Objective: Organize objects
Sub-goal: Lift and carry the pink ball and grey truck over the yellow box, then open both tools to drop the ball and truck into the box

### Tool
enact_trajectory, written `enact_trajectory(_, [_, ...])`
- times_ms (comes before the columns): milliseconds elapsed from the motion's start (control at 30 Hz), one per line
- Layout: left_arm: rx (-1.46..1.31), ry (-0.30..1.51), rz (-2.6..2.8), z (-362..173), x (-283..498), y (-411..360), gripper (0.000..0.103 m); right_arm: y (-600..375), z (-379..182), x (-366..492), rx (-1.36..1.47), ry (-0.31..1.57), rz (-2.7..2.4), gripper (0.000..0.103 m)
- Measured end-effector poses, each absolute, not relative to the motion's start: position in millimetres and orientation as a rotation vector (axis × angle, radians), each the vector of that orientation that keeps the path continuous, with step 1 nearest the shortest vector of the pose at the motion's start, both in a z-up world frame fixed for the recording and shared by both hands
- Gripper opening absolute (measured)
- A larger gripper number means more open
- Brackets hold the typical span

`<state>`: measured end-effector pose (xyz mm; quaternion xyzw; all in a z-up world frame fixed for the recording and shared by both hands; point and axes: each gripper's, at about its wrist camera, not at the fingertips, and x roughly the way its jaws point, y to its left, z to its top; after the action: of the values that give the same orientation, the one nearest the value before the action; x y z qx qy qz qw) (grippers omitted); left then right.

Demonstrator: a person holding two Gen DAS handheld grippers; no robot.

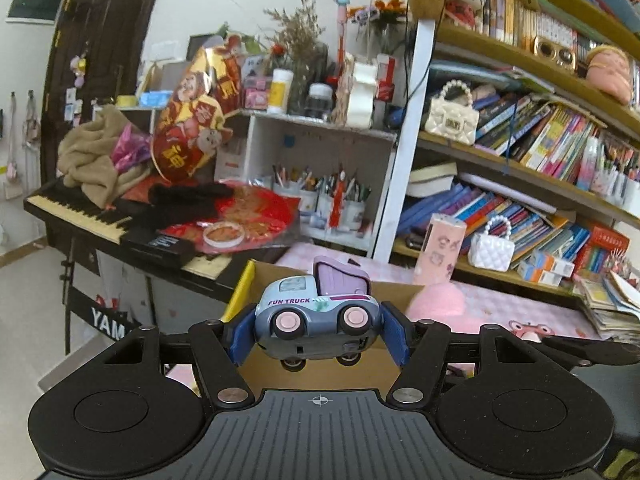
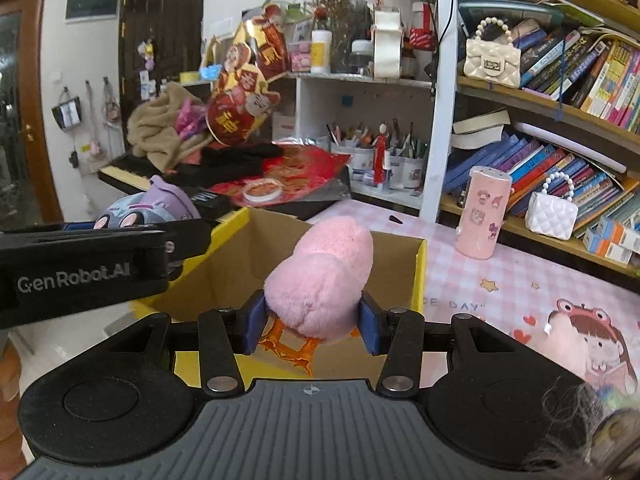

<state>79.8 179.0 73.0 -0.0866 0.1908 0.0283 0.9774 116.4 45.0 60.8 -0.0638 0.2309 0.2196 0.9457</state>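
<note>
My left gripper (image 1: 320,330) is shut on a pale blue and purple toy truck (image 1: 316,312) marked FUN TRUCK, held on its side with its pink wheels facing me. It hangs over an open cardboard box (image 1: 394,292) with yellow edges. My right gripper (image 2: 312,326) is shut on a pink plush toy (image 2: 320,276) with orange feet, above the same cardboard box (image 2: 224,264). In the right wrist view the left gripper (image 2: 80,264) reaches in from the left with the truck (image 2: 152,204) at its tip. The plush (image 1: 438,304) shows to the right in the left wrist view.
The box stands on a pink patterned tablecloth (image 2: 500,292). A pink cylinder with stickers (image 2: 484,212) stands behind it. Bookshelves (image 2: 560,120) packed with books and small handbags fill the right side. A cluttered keyboard piano (image 1: 84,212) lies to the left, with pen cups (image 1: 320,196) in a white cubby.
</note>
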Motion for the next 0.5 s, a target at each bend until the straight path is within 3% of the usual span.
enact_trajectory(500, [-0.161, 0.585, 0.096, 27, 145, 174, 0.064, 58, 11, 189, -0.214, 0.611, 0.537, 0.044])
